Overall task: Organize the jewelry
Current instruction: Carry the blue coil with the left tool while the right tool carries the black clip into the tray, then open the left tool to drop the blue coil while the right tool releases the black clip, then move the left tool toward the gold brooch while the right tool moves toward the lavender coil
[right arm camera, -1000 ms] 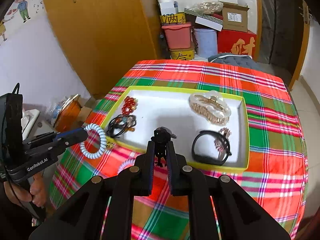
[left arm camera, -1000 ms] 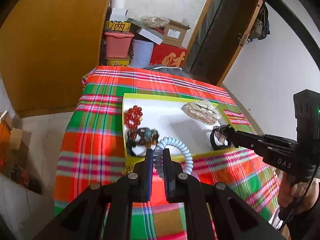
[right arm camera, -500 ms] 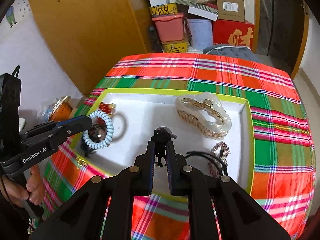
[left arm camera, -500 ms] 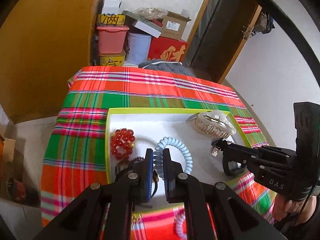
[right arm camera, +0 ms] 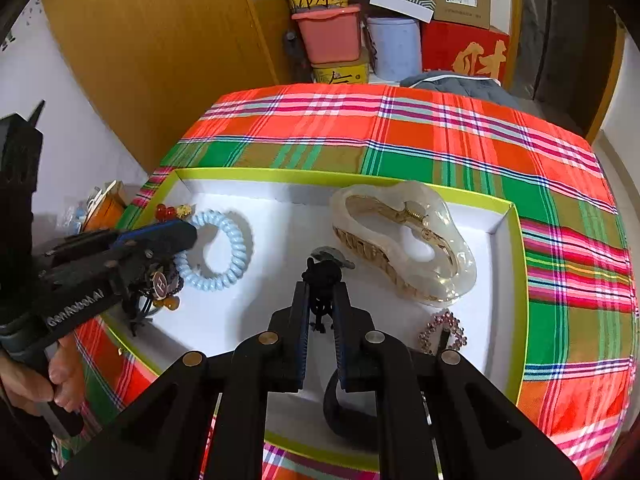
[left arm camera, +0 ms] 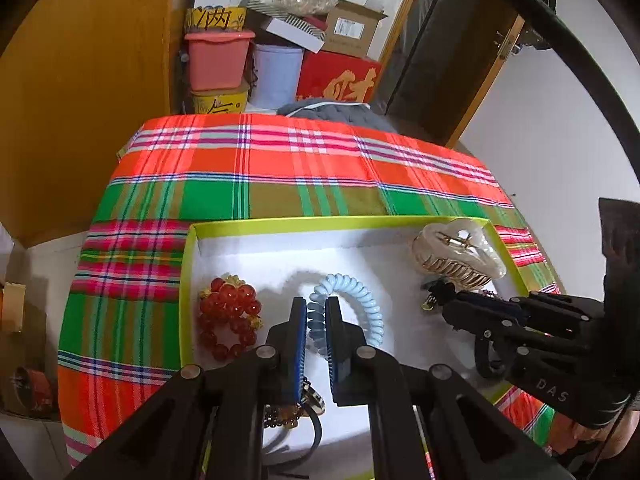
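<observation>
Both tongs are clenched over the tray. Left tongs pinch the near side of a pale blue spiral hair tie, a ribbed, springy plastic coil whose ring opens out toward twelve o'clock, over the white floor of the tray. Right tongs grip a small black hair clip, a spiky little thing whose long axis runs straight out along the fingers, its grey tip pointing to twelve o'clock.

Nearest to me, partly hidden under the right tongs, lies a smooth black band. Just at three o'clock from it sits a small ring of pinkish stones. Under the left tongs is a tangle of dark beads and cords with a round metal charm.

Farther in, at nine o'clock of the blue coil, rests a bracelet of glossy round red beads with gold spacers. At one o'clock lies a large translucent claw clip, milky and curved, with gold metal teeth; its long axis runs from ten o'clock to four in the right view.

All of it sits in a shallow tray, white inside with a lime-green rim, on a bench covered by a woven plaid cloth of red, green and pink.

Beyond the bench stand stacked boxes, a pink plastic tub and a pale blue bucket.
</observation>
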{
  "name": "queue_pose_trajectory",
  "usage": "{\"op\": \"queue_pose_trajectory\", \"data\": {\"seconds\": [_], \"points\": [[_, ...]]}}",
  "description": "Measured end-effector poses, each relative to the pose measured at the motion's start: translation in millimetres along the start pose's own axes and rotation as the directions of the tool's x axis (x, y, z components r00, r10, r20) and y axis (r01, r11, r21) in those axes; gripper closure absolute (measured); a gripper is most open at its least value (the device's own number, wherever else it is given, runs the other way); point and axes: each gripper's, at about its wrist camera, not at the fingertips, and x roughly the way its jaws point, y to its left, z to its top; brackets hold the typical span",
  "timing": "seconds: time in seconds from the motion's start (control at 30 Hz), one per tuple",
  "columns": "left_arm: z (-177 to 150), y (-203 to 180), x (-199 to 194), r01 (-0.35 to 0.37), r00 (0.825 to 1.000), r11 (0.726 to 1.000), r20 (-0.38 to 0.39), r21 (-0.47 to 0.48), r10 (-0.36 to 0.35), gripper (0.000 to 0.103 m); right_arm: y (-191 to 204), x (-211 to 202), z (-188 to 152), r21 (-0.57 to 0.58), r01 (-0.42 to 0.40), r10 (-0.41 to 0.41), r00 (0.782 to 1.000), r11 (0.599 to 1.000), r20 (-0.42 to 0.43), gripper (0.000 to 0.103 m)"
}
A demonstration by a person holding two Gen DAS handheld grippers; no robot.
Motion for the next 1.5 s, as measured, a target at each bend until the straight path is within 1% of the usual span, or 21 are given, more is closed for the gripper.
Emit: {"op": "queue_pose_trajectory", "data": {"seconds": [0.2,0.37,0.57,0.63,0.7,0.77,0.97,1.13,1.23,1.37,1.5], "points": [[-0.7,2.9,8.1,-0.015,1.0,1.0,-0.021,-0.009,0.014,0.094,-3.0,0.9,2.8,0.015,-0.008,0.009,1.0,1.0,-0.006,0.09],[-0.4,4.7,8.9,-0.019,0.999,1.0,-0.033,-0.023,0.018,0.094,-2.9,-3.8,2.5,0.015,-0.017,0.017,1.0,1.0,0.008,0.088],[-1.2,1.0,-6.7,-0.014,1.0,1.0,-0.012,-0.023,0.013,0.093,1.4,-20.5,-0.5,0.011,-0.024,0.023,0.999,1.0,0.04,0.086],[-3.1,-1.7,-16.4,-0.013,1.0,1.0,0.001,-0.021,0.014,0.088,2.6,-28.5,-3.7,0.012,-0.028,0.027,0.998,1.0,0.052,0.086],[-5.8,-5.8,-25.8,-0.018,1.0,1.0,0.019,-0.014,0.018,0.078,3.3,-36.7,-8.5,0.015,-0.031,0.03,0.998,0.999,0.063,0.086],[-9.4,-9.7,-35.9,-0.02,0.999,1.0,0.034,-0.006,0.02,0.077,4.0,-44.6,-14.1,0.022,-0.037,0.035,0.997,0.999,0.073,0.086],[-28.8,-21.3,-68.0,-0.029,0.997,1.0,0.076,0.009,0.028,0.077,6.1,-67.8,-35.7,0.024,-0.05,0.047,0.994,0.998,0.095,0.086],[-50.3,-29.2,-93.4,-0.074,0.99,0.997,0.122,0.02,0.071,0.077,10.5,-80.0,-53.5,0.019,-0.044,0.042,0.995,0.999,0.093,0.086],[-61.7,-26.2,-100.7,-0.08,0.99,0.997,0.118,0.002,0.08,0.077,13.9,-86.2,-65.0,0.03,-0.038,0.035,0.995,0.999,0.097,0.086],[-80.1,-19.6,-108.0,-0.091,0.987,0.996,0.131,-0.011,0.092,0.077,17.5,-88.5,-77.0,0.038,-0.068,0.064,0.993,0.997,0.102,0.086],[-100.6,-7.0,-111.9,-0.107,0.987,0.993,0.116,-0.049,0.112,0.077,25.1,-85.4,-90.0,0.027,-0.086,0.084,0.993,0.996,0.082,0.086]]}}
